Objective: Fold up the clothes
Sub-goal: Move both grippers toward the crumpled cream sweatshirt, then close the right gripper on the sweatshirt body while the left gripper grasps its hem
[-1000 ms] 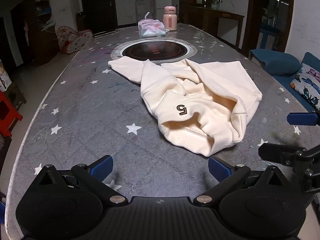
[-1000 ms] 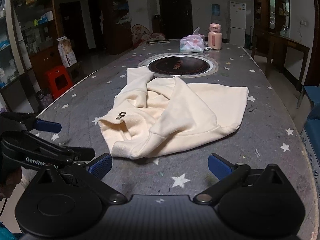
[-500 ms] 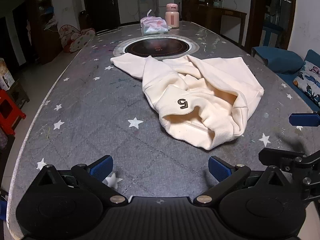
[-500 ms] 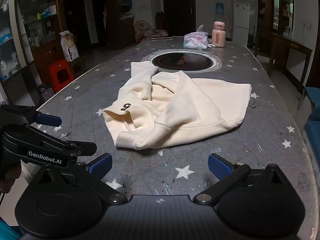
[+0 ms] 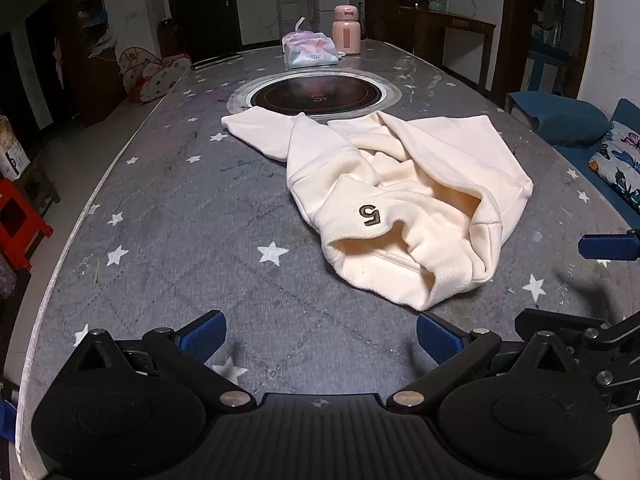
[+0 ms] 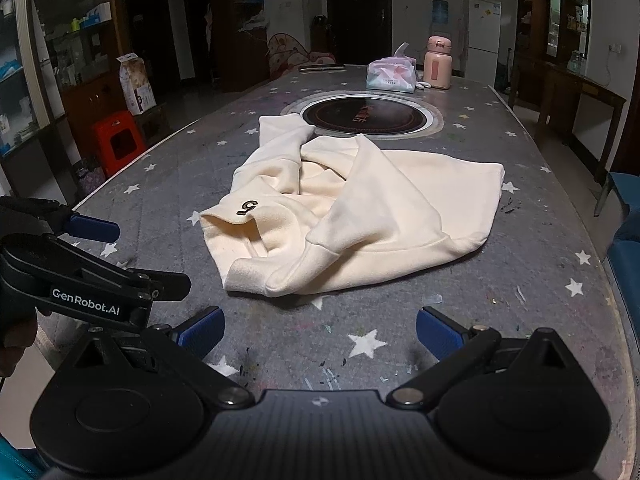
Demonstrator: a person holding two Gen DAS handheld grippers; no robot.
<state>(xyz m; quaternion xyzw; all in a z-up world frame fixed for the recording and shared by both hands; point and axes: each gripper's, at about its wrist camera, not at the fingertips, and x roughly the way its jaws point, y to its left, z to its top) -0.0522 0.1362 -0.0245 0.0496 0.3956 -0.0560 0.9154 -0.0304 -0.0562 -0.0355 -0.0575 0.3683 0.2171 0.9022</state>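
A cream sweatshirt (image 5: 404,204) lies crumpled on the grey star-patterned table (image 5: 168,240), a dark "5" patch on its near sleeve; in the right wrist view the sweatshirt (image 6: 360,208) has its ribbed cuff toward me. My left gripper (image 5: 320,338) is open above bare table, short of the garment's near edge and to its left. My right gripper (image 6: 320,334) is open too, just in front of the cuff, touching nothing. Each view shows the other gripper at its side edge.
A round black cooktop (image 5: 316,96) is set into the table beyond the sweatshirt. A tissue pack (image 5: 310,54) and a pink bottle (image 5: 346,36) stand at the far end. A red stool (image 6: 118,140) stands left of the table, blue seating (image 5: 560,120) right.
Both grippers have pulled back a little from the sweatshirt and risen slightly; the garment lies as before. Both stay open.
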